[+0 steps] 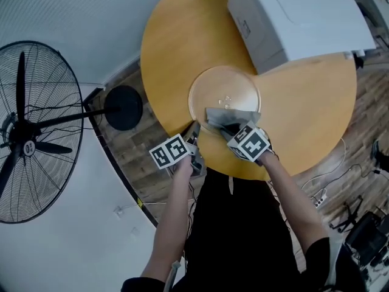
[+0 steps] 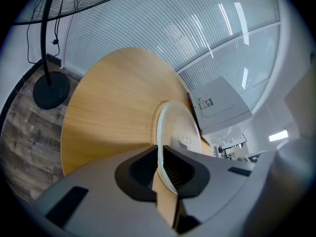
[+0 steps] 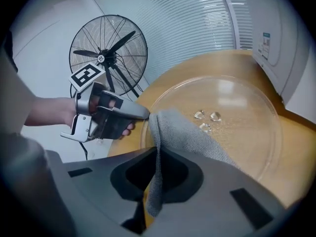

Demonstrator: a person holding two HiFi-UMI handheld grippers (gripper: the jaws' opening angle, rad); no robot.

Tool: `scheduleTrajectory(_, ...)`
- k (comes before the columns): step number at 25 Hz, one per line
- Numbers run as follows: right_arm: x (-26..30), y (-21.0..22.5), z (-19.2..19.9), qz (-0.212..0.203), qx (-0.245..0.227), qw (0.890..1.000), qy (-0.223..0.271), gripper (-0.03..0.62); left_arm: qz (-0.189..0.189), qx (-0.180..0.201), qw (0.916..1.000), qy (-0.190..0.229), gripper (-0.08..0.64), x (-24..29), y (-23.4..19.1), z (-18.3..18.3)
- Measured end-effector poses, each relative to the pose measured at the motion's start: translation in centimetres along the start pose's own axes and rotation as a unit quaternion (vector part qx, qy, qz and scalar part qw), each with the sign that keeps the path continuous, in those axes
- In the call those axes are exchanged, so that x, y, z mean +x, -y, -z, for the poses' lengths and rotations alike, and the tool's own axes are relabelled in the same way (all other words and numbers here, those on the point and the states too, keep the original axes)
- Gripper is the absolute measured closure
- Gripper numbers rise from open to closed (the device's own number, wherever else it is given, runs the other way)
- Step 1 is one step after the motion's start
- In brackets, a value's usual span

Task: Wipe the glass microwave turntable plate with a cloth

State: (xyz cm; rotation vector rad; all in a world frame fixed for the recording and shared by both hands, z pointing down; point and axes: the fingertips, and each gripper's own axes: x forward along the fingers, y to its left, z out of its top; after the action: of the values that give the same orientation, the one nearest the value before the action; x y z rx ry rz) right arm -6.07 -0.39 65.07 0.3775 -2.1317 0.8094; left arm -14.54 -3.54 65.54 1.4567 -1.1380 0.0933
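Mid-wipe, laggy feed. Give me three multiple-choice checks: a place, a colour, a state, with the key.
1. Where is the glass plate? A. On the floor. B. On the wooden table beside the white microwave. C. Inside the microwave.
2. What colour is the cloth? A. Grey. B. Red. C. Yellow.
3. The left tool is: A. Open in mid-air. B. Shut on the cloth. C. Shut on the plate's rim.
1 B, it lies on the tabletop; 2 A, grey fabric hangs from the right tool; 3 C, the rim sits between its jaws.
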Motion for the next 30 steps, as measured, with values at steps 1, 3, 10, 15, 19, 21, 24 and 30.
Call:
scheduleTrajectory(1, -0.4, 0.6, 0.1, 0.004, 0.005, 1.0, 0.003, 0.571, 0.002, -0.001, 1.0, -0.001, 0.532, 0.0, 0.0, 0.0)
scheduleTrajectory(3, -1.1, 1.8, 0.2, 0.012, 0.02, 1.0, 0.011, 0.571, 0.005, -0.003, 1.0, -0.002, 0.532, 0.0, 0.0, 0.0)
scheduleTrajectory(10, -3.0, 5.9, -0.6, 0.044, 0.041, 0.998, 0.034, 0.571, 0.005, -0.001, 1.0, -0.003, 0.532, 0.1, 0.1, 0.0)
scheduleTrajectory(15, -3.9, 8.5, -1.9, 0.084, 0.051, 0.994, 0.055, 0.571, 0.003, 0.004, 1.0, -0.006, 0.532, 0.0, 0.2, 0.0)
scheduleTrajectory(19, -4.2, 10.2, -3.2, 0.117, 0.055, 0.989, 0.07, 0.571, 0.002, 0.005, 1.0, -0.005, 0.532, 0.0, 0.2, 0.1)
scheduleTrajectory(21, -4.3, 11.2, -3.8, 0.136, 0.061, 0.986, 0.073, 0.571, 0.003, 0.004, 1.0, -0.006, 0.532, 0.1, 0.2, 0.1)
scheduleTrajectory(24, -4.5, 12.8, -4.8, 0.171, 0.073, 0.98, 0.074, 0.569, 0.004, 0.004, 1.0, -0.005, 0.532, 0.1, 0.2, 0.1)
scheduleTrajectory(30, -4.1, 14.9, -7.5, 0.214, 0.074, 0.97, 0.083, 0.568, 0.004, 0.004, 0.9999, -0.008, 0.531, 0.2, 0.2, 0.1)
